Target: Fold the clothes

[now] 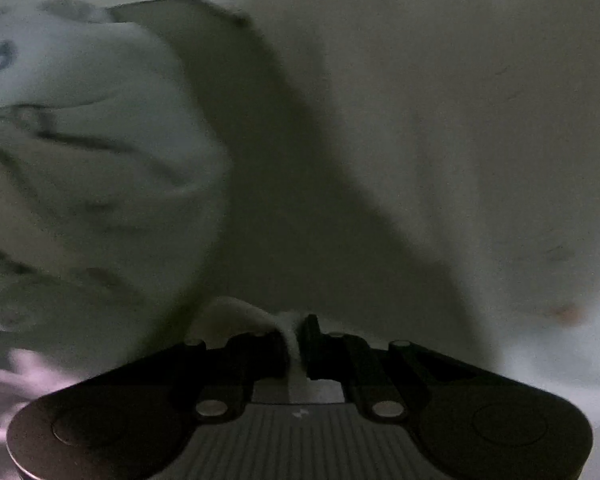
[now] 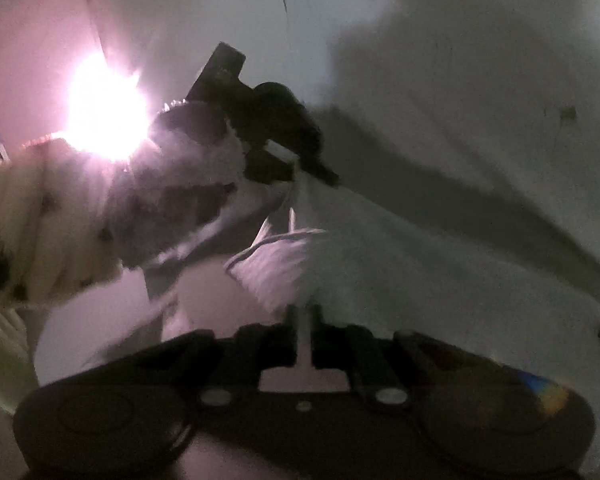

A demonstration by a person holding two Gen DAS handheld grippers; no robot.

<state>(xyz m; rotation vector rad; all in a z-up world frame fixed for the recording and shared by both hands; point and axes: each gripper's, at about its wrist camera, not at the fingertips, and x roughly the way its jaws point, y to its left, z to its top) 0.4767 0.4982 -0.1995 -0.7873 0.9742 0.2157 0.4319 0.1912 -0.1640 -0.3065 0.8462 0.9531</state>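
Left gripper (image 1: 298,334) and right gripper (image 2: 305,316) each pinch white garment (image 1: 100,160) edge, 12 o'clock; lifted, fold seemingly unfinished.

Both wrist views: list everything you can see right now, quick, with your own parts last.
white garment: one, white with dark print, fills both views, pinched at two edges
bright light: one, pinkish-white glare, upper left of right wrist view
fuzzy sleeve: one, cream with dark patches, left of right wrist view
left gripper: black, shut on the garment's edge; also seen from the right wrist view
right gripper: black, shut on the garment's edge
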